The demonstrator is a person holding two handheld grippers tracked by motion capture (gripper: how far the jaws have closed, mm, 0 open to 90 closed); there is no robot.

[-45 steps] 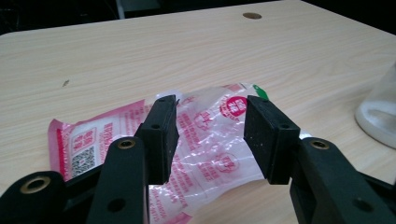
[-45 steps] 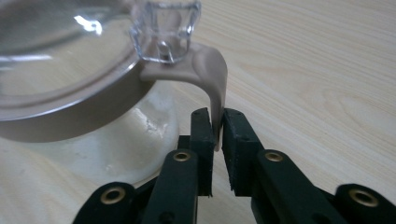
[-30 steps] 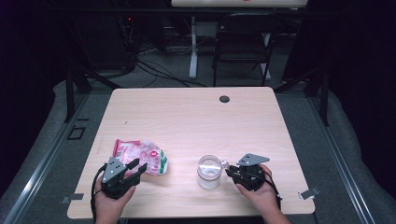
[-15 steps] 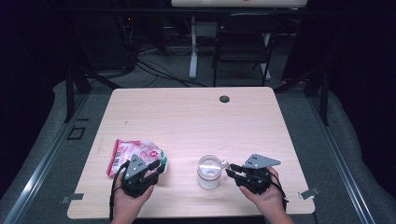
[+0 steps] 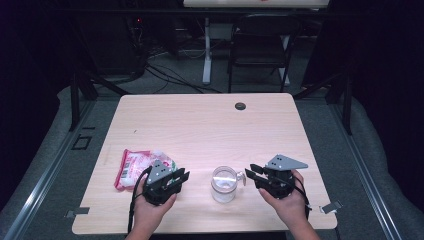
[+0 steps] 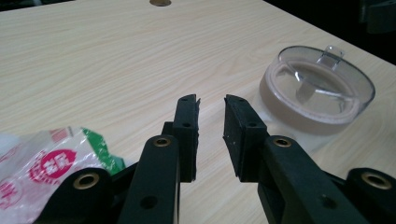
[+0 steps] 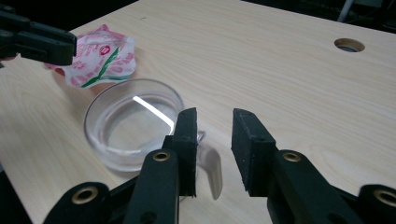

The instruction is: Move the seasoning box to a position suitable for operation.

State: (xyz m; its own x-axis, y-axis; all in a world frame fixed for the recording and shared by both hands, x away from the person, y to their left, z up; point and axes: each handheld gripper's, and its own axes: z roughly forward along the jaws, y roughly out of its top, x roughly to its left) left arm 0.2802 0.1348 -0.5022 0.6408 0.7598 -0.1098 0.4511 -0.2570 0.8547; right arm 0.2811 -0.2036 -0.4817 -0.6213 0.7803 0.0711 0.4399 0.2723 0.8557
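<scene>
a clear lidded cup (image 5: 223,183) is sitting on the worktop (image 5: 200,125) between the left hand-held gripper (image 5: 180,176) and right hand-held gripper (image 5: 251,174), both parted and empty.

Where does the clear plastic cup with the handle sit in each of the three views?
High view: clear cup, near edge, between the grippers.
Left gripper view: upper right.
Right gripper view: left of centre, behind the left jaw.
Shared landmark: red-and-white snack packet beside it.
</scene>
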